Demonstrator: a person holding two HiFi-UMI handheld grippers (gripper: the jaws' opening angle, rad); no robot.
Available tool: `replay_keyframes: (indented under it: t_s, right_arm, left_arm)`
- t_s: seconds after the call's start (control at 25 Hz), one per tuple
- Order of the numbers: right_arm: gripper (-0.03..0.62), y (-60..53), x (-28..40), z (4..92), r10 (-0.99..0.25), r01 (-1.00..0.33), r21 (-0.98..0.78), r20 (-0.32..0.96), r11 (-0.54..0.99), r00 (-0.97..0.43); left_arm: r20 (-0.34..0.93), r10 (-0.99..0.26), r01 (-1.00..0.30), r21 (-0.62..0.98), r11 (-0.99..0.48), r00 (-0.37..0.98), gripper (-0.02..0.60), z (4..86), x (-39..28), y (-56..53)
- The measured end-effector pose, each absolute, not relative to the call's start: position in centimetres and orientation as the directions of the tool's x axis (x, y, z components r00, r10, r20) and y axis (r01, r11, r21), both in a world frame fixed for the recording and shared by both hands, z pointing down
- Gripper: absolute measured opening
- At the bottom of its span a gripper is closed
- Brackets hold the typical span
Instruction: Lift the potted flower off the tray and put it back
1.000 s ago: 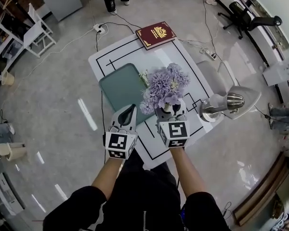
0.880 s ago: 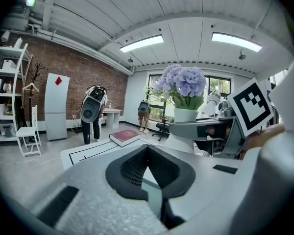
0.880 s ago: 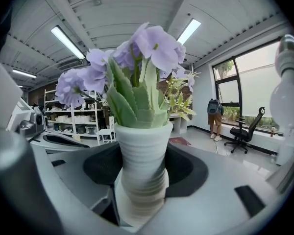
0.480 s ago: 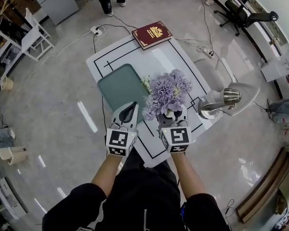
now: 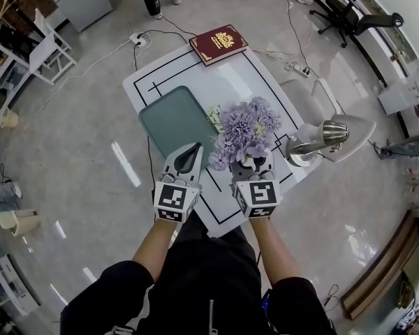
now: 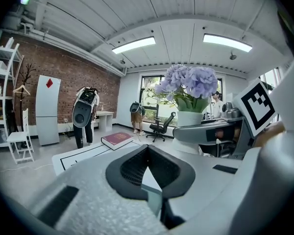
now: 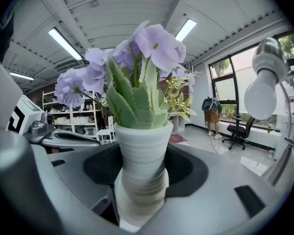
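Mid-carry: potted flower (image 5: 246, 132) clamped by its white pot in the right claw (image 5: 248, 163), off the tray (image 5: 169, 121), over the table (image 5: 216, 82).
Next, likely: swing left and set down upright on the bare tray. Open room there; tight on the right beside the lamp (image 5: 321, 139), and close to the table's near edge. Left claw (image 5: 195, 148) closed on nothing.

The pot (image 7: 142, 165) between the right gripper's (image 5: 250, 166) jaws looks like ribbed white ceramic, matt, under cloth-like lilac petals (image 7: 157, 45). The gripper's shell is matt grey plastic, its pads (image 7: 188, 169) black and finely textured. To its left lies a smooth, matt tray (image 5: 169, 121); to its right is a polished metal lamp (image 5: 328, 137).
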State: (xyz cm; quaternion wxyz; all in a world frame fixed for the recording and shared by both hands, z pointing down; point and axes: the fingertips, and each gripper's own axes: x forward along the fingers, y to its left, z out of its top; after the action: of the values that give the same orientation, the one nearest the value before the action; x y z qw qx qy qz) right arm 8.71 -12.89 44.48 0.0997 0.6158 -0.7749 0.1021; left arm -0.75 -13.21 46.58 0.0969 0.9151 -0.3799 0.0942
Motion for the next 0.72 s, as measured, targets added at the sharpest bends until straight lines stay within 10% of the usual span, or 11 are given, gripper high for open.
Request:
replay_keyframes:
  t_s: [0.72]
  right_arm:
    - [0.245,-16.3,3.0,47.4,-0.891,-0.928,-0.058,0.262,0.369,-0.371]
  left_arm:
    - [0.292,-0.751,-0.802,0.128,-0.583,0.592,0.003,49.8,-7.4,-13.4]
